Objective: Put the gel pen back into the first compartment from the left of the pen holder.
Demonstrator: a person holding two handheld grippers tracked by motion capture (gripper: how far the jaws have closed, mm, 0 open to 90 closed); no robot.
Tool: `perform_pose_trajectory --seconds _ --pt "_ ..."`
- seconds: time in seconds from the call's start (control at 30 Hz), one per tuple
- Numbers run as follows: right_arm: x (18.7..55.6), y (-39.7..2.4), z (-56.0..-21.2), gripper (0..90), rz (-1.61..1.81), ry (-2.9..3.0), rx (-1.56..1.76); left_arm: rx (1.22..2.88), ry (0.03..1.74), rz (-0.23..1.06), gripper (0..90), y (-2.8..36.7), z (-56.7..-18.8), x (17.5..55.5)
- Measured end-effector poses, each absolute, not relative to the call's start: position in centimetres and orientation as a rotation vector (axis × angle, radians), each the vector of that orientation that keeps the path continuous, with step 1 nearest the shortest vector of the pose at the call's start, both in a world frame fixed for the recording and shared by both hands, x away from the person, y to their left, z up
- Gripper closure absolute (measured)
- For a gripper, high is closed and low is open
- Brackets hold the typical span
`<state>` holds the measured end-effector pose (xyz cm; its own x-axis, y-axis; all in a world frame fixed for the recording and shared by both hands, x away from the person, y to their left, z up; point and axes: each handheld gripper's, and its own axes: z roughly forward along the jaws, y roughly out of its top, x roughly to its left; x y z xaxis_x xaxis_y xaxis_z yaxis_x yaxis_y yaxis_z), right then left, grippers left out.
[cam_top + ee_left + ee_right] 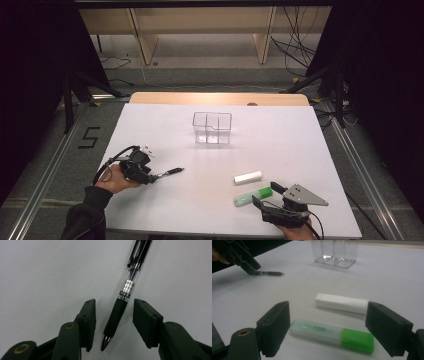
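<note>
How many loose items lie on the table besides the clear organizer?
3: a pen between the left gripper's jaws, a white eraser right of centre, a green highlighter before the right gripper.

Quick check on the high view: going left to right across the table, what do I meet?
left gripper → pen → clear organizer → white eraser → right gripper. The green highlighter overlaps the eraser's span, so it's left out.

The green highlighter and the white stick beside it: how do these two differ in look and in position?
The green highlighter has a clear body with green print and a solid green cap; the white stick is plain opaque white all over. The green highlighter lies between the right gripper's open jaws, while the white stick lies just beyond them, nearer the clear organizer. Both lie flat on the white table, roughly parallel, and apart.
</note>
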<state>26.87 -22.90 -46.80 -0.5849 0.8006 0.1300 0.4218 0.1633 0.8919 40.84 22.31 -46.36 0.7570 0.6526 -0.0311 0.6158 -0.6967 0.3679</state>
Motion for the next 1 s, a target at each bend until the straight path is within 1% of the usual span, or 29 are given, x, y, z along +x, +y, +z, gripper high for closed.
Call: perform_pose_trajectory --seconds 0.57,0.67,0.73,1.0 --pt "26.79 -22.99 -46.81 21.0 1.388 2.077 1.168 2.653 0.916 0.126 72.1 21.96 -46.48 40.85" --pt "26.79 -22.98 -46.83 21.1 1.389 2.079 1.169 2.663 0.888 0.124 77.4 21.97 -46.45 40.85" --pt "26.78 -22.96 -46.83 21.2 1.390 2.079 1.170 2.677 0.872 0.120 78.3 22.05 -46.39 40.92" --pt "26.79 -22.99 -46.79 21.3 1.393 2.078 1.169 2.636 0.893 0.104 79.0 22.09 -46.32 41.03"
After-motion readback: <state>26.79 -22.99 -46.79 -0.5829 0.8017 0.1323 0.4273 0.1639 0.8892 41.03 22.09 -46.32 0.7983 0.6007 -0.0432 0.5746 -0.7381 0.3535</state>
